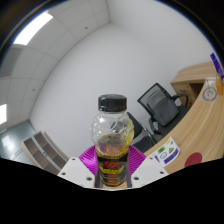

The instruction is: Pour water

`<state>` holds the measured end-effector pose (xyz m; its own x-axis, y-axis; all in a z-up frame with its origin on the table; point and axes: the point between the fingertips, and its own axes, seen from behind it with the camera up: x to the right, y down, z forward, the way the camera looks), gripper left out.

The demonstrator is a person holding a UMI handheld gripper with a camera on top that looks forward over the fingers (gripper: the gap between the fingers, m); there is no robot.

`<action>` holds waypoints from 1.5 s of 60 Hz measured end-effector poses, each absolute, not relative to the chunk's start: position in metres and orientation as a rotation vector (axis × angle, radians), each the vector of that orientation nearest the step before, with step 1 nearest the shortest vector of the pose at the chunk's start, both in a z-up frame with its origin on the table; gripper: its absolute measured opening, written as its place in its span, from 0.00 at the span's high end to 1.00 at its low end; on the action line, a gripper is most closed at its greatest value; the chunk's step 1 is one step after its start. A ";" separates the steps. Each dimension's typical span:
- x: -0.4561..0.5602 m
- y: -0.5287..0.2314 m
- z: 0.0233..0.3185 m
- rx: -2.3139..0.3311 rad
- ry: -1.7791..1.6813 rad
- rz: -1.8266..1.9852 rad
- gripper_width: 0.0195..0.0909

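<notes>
A clear plastic bottle (pixel 112 135) with a black cap and a dark yellow-lettered label stands upright between my fingers, raised above the room behind it. A little amber liquid shows at its lower part, just above the label. My gripper (pixel 112 164) is shut on the bottle, with the magenta pads (pixel 87 157) pressed on both sides at label height. The bottle's base is hidden below the fingers.
Behind the bottle a black office chair (pixel 160 102) stands beside a curved wooden desk (pixel 195 80). A white table edge (pixel 190 140) with a green-and-blue sticker (pixel 166 154) lies to the right. White wall and ceiling lights fill the background.
</notes>
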<state>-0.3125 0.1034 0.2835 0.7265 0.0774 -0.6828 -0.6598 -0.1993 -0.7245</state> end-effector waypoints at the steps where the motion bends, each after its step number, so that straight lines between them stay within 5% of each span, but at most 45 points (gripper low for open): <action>1: -0.302 0.104 0.286 -1.648 0.448 0.666 0.77; 10: -0.221 0.104 0.276 -1.676 0.217 0.239 0.77; 21: -0.158 0.103 0.184 -1.788 0.051 -0.053 0.77; 37: -0.142 0.100 0.089 -1.939 0.019 -0.086 0.76; 46: -0.139 0.101 0.091 -1.904 0.085 -0.056 0.74; 53: -0.140 0.097 0.090 -1.936 0.059 -0.062 0.53; 58: -0.139 0.087 0.085 -1.986 0.090 -0.047 0.04; 61: -0.138 0.076 0.087 -2.006 0.105 -0.047 0.11; 90: -0.193 -0.177 0.184 -2.132 0.122 -0.122 0.07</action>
<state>-0.1926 -0.1774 0.1837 0.9900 -0.1358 0.0396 -0.0393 -0.5329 -0.8452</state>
